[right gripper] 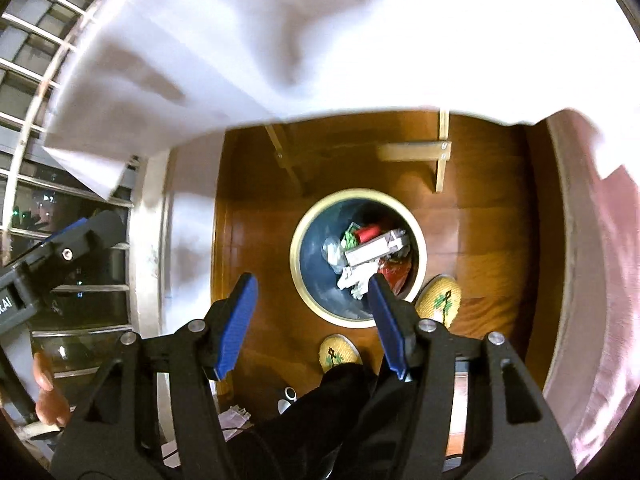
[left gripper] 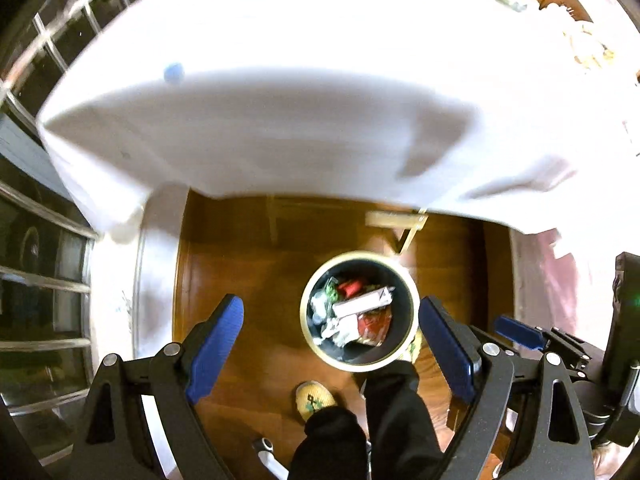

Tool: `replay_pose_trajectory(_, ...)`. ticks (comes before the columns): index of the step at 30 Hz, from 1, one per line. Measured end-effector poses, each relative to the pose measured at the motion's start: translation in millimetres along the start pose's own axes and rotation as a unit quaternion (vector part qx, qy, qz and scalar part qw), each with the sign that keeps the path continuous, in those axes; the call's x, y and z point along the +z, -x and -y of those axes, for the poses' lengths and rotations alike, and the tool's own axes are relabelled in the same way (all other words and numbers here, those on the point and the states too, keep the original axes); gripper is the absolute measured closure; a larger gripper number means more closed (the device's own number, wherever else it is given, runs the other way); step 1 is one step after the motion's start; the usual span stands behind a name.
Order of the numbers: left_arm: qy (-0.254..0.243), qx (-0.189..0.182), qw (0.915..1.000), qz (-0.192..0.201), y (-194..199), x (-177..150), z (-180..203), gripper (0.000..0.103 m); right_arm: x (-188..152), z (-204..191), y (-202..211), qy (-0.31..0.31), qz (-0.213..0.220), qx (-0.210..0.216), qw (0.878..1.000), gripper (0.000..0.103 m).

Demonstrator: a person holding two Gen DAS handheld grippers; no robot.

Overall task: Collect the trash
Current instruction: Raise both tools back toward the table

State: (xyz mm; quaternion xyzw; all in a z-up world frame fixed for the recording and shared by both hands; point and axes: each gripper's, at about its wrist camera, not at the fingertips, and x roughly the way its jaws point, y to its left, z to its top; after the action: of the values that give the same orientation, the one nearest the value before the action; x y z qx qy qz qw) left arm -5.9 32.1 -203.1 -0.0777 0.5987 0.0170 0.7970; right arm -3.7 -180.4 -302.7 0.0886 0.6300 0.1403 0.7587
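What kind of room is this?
Probably a room in someone's home: a white-clothed table by a gridded window, a wooden floor, and a round trash bin beside slippered feet.

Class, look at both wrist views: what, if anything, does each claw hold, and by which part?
Nothing is held. The left claw and the right claw both stand open and empty above the trash bin, where the litter lies.

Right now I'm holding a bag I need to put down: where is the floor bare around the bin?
Bare wood floor lies left of the trash bin, up to the white cloth's hanging edge. More lies right of it, below the wooden bracket. Crowded: the near side, where both slippers stand, and the bin itself, full of wrappers.
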Motion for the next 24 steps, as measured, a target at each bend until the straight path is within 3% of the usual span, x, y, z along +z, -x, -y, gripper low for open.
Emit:
replay_pose_trajectory(15,-0.074,-0.03,0.9903,0.114,203.8,32.3,47.4,0.013,8.6,-52.1,182.5,0.013,0.105,-0.015,0.994,0.048)
replay_pose_trajectory(24,-0.099,-0.048,0.9776,0.18,283.1,56.0,63.5,0.013,16.8,-52.0,264.4,0.004,0.168,-0.041,0.985,0.048)
